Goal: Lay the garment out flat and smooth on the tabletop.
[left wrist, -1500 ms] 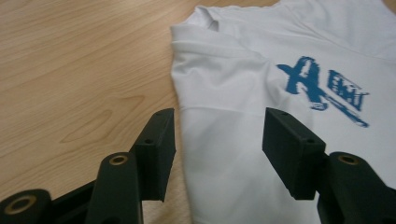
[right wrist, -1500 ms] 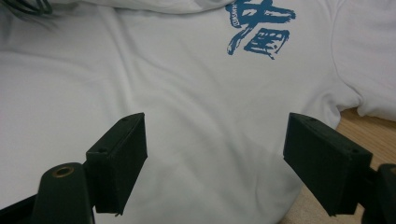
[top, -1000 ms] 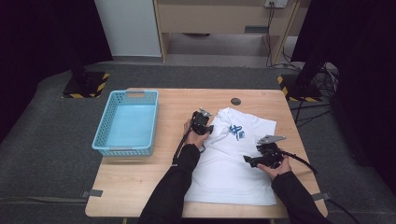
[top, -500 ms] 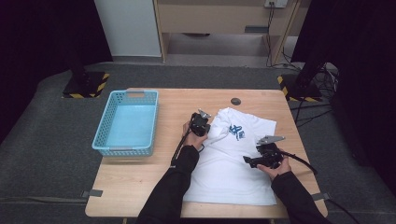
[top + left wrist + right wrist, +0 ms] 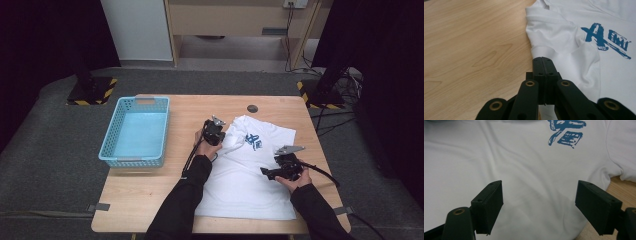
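A white T-shirt [image 5: 245,175] with a blue print [image 5: 253,141] lies flat on the right half of the wooden table [image 5: 150,195]. My left gripper [image 5: 214,131] is at the shirt's upper left edge. In the left gripper view its jaws are pressed together, tips [image 5: 542,60] right at the hem of the folded sleeve [image 5: 554,37], with no cloth visible between them. My right gripper [image 5: 270,172] hovers low over the shirt's right side. Its fingers [image 5: 487,206] stand wide apart over bare white cloth [image 5: 534,185], below the print [image 5: 566,131].
A light blue plastic basket [image 5: 134,132] stands on the left part of the table. A small dark round disc [image 5: 252,108] lies near the far edge. Cables trail from both grippers. Dark stands and cables are on the floor beyond the table.
Hardly anything has moved. The left gripper has shifted a touch to the left at the shirt's edge. The right gripper holds its place.
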### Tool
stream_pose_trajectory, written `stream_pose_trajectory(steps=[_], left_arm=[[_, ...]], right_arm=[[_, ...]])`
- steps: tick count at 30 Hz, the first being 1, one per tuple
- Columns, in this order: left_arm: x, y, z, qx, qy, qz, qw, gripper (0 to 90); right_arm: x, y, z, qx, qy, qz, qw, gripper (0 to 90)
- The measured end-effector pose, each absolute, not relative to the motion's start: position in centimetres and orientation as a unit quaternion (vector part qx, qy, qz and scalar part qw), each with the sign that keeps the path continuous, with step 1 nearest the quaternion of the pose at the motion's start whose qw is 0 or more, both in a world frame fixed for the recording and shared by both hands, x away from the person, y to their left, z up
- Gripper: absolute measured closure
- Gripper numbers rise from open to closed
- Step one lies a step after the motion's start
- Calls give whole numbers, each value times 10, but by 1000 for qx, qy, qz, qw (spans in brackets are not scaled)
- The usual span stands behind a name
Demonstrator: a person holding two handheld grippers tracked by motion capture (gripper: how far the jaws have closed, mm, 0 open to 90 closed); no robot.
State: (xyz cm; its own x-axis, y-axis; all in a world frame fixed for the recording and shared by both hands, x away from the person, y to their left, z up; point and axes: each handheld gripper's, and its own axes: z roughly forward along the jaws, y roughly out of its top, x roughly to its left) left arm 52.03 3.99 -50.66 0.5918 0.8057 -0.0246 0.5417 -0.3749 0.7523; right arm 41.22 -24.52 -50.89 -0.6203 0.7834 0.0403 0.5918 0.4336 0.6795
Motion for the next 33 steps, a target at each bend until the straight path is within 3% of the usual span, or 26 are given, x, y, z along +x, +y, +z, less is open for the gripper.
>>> stream_pose_trajectory(steps=[8,11,17,23,27,31,33], left_arm=[[515,64,-484,792,434,207,375,900],[512,74,-472,785,440,251,356,900],[511,98,-463,769,467,349,261,900],[511,125,-476,738,522,384,190,877],[512,128,-484,745,521,341,239,743],[518,129,-497,758,523,243,305,631],[521,128,-504,765,524,218,304,587]], right_arm=[[412,-243,-512,410,839,329,141,219],[413,-241,-514,410,841,324,140,218],[413,-240,-516,410,843,320,140,212],[413,-240,-516,409,842,322,139,208],[413,-239,-517,410,842,322,137,206],[412,-239,-517,409,842,326,133,205],[412,-239,-518,406,843,327,130,202]])
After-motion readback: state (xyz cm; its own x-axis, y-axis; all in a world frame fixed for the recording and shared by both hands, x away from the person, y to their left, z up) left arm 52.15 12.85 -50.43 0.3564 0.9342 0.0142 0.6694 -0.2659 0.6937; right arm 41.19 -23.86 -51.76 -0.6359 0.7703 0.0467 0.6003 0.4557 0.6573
